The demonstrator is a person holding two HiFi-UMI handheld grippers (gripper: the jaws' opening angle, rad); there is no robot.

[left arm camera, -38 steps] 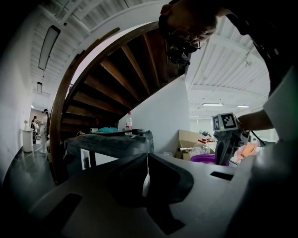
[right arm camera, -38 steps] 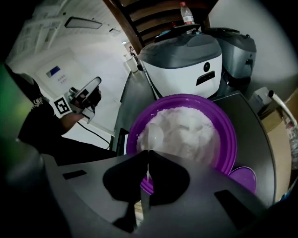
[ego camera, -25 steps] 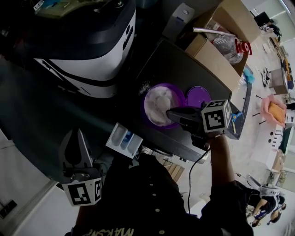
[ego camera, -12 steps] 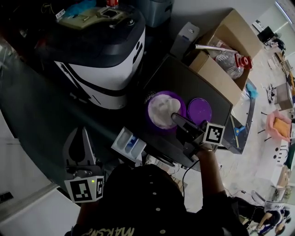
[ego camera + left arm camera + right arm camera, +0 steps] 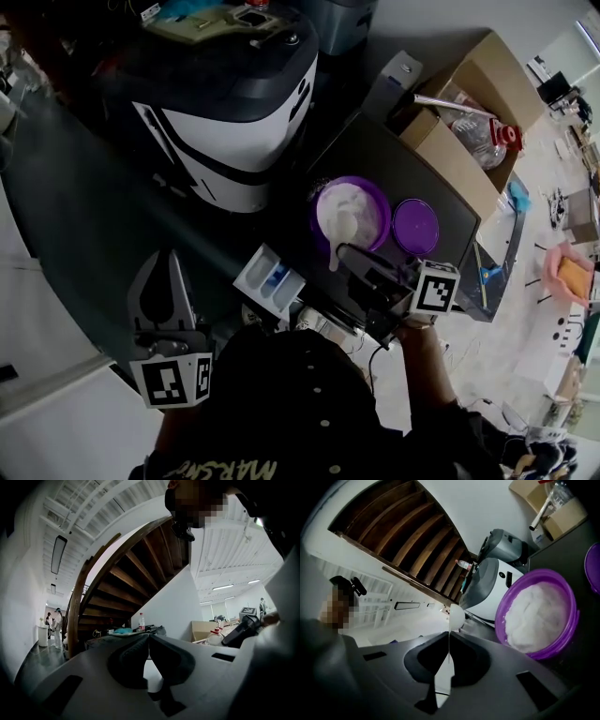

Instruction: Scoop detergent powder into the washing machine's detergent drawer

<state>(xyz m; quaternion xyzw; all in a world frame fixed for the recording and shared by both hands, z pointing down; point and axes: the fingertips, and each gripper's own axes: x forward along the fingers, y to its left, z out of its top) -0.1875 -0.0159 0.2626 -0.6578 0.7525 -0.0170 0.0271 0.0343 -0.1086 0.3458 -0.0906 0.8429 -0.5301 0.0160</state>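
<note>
A purple bowl (image 5: 371,195) of white detergent powder (image 5: 536,613) stands on a dark table, by its purple lid (image 5: 414,226). My right gripper (image 5: 347,251) is shut on the thin handle of a white spoon (image 5: 456,615), which sticks out past the bowl's near-left rim. The spoon's bowl (image 5: 337,246) hangs between the purple bowl and the pulled-out detergent drawer (image 5: 270,279), whose compartments show white and blue. My left gripper (image 5: 167,262) is held low at the left, away from the drawer, jaws together on nothing (image 5: 149,638).
The white and dark washing machine (image 5: 230,112) fills the upper left. A cardboard box (image 5: 448,141) with a clear bottle (image 5: 483,127) stands behind the dark table (image 5: 394,159). Cables hang under the table's front edge.
My right gripper has drawn back from over the powder toward the drawer, carrying the spoon out of the bowl. The left gripper has stayed where it was.
</note>
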